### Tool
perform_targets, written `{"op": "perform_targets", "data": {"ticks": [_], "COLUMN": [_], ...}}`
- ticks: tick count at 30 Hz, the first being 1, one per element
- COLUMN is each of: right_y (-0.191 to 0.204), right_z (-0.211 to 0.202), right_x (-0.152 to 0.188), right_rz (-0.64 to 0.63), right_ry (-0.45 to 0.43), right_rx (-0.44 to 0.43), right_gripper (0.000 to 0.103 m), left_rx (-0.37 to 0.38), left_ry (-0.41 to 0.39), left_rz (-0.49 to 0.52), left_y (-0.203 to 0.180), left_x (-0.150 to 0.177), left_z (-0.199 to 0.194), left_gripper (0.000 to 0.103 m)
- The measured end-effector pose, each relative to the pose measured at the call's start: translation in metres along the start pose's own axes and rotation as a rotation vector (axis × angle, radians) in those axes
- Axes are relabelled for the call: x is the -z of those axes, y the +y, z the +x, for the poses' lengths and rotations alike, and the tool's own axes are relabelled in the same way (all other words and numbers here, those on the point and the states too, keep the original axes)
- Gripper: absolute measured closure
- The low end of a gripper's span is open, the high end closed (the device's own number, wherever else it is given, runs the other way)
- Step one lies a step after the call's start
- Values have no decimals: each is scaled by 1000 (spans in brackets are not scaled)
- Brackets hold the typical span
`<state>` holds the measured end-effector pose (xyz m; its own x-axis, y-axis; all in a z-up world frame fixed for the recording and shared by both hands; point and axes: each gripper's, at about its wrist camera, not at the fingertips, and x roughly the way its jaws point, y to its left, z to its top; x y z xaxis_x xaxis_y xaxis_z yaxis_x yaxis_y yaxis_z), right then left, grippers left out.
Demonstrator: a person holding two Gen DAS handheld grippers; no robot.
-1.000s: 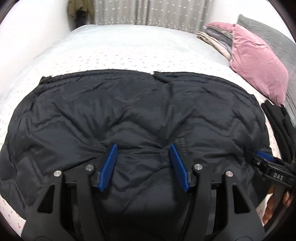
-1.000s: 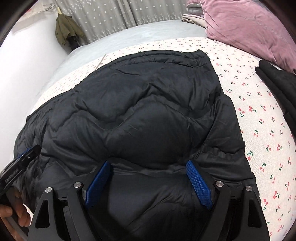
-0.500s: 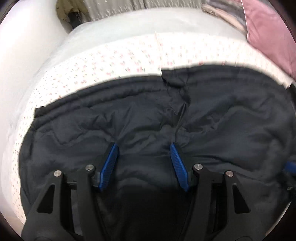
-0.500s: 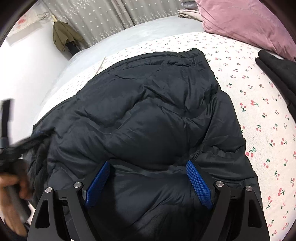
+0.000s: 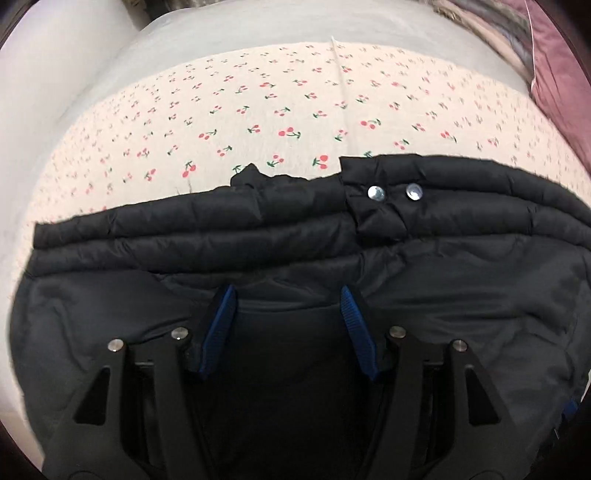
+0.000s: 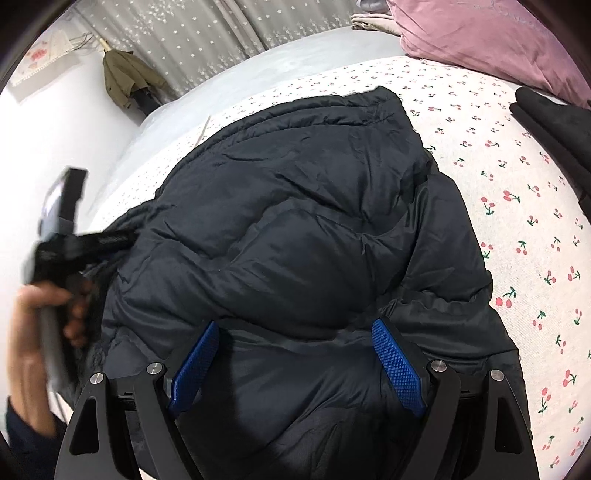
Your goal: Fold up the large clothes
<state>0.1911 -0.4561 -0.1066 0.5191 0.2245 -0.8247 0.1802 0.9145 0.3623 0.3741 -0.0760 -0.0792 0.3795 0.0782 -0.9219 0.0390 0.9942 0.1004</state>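
Observation:
A large black padded jacket [image 6: 295, 229] lies on the cherry-print bed sheet [image 6: 517, 221]. In the left wrist view its folded edge [image 5: 258, 229] with two metal snaps [image 5: 376, 192] lies ahead. My left gripper [image 5: 288, 295] has its jaws apart with jacket cloth lying between and under the blue pads [image 5: 221, 321]; a grip is not clear. My right gripper [image 6: 291, 328] is open, its blue pads [image 6: 395, 365] resting on the jacket's near part. The left gripper also shows in the right wrist view [image 6: 92, 243], blurred, over the jacket's left side.
A pink pillow [image 6: 498, 37] and folded fabrics [image 6: 369, 22] lie at the bed's far right. Dark folded clothes [image 6: 554, 125] lie at the right edge. A grey cover [image 5: 258, 37] lies beyond the sheet. A white wall [image 6: 55, 129] is to the left.
My left gripper has moved forward over the jacket, carrying its side across; the far edge with snaps is now close. My right gripper has stayed put, still open.

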Motion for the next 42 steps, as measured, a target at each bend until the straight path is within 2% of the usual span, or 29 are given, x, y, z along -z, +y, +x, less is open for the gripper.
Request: {"op": "perform_targets", "data": {"ticks": [4, 7, 11, 13, 16, 19, 21, 23, 27, 29, 31, 33, 35, 38, 40, 42], "right_y": [-2, -3, -1, 2, 9, 11, 13, 11, -5, -26, -50, -82, -102, -113, -117, -112], "right_z": [1, 1, 0, 1, 1, 3, 0, -12, -57, -78, -87, -92, -91, -88, -85, -78], "right_x": [1, 1, 3, 4, 4, 7, 9, 13, 23, 39, 57, 83, 101, 115, 122, 117], "right_rz": [-21, -19, -19, -25, -35, -45, -63, -50, 51, 160, 289, 458, 553, 634, 675, 651], "right_ry": [5, 4, 2, 1, -4, -13, -19, -46, -178, -236, -250, -256, -249, -234, -231, -202], "right_rx": [17, 13, 17, 28, 44, 46, 46, 46, -6, -30, -73, -148, -167, -159, -191, -225], "right_gripper": [16, 16, 16, 16, 16, 16, 16, 16, 16, 16, 16, 16, 16, 16, 16, 16], "left_rx": [29, 52, 108, 130, 161, 130, 100, 106, 162, 196, 227, 227, 225, 263, 246, 214], "left_ry": [3, -65, -193, -210, -178, -170, -174, -196, -221, -236, -279, -307, -304, -228, -227, -241], "left_rz": [-15, -47, 2, 41, 79, 88, 109, 100, 76, 46, 1, -26, -46, -53, -49, -25], "left_y": [12, 24, 29, 23, 16, 12, 5, 5, 18, 29, 44, 52, 57, 55, 52, 46], "left_x": [1, 16, 73, 109, 143, 154, 155, 158, 166, 168, 169, 168, 164, 162, 162, 162], "left_z": [-12, -50, -115, -130, -118, -84, -88, -96, -101, -109, -122, -129, -127, -107, -102, -102], "left_gripper": [42, 42, 42, 42, 42, 41, 41, 41, 41, 41, 41, 41, 41, 41, 41, 41]}}
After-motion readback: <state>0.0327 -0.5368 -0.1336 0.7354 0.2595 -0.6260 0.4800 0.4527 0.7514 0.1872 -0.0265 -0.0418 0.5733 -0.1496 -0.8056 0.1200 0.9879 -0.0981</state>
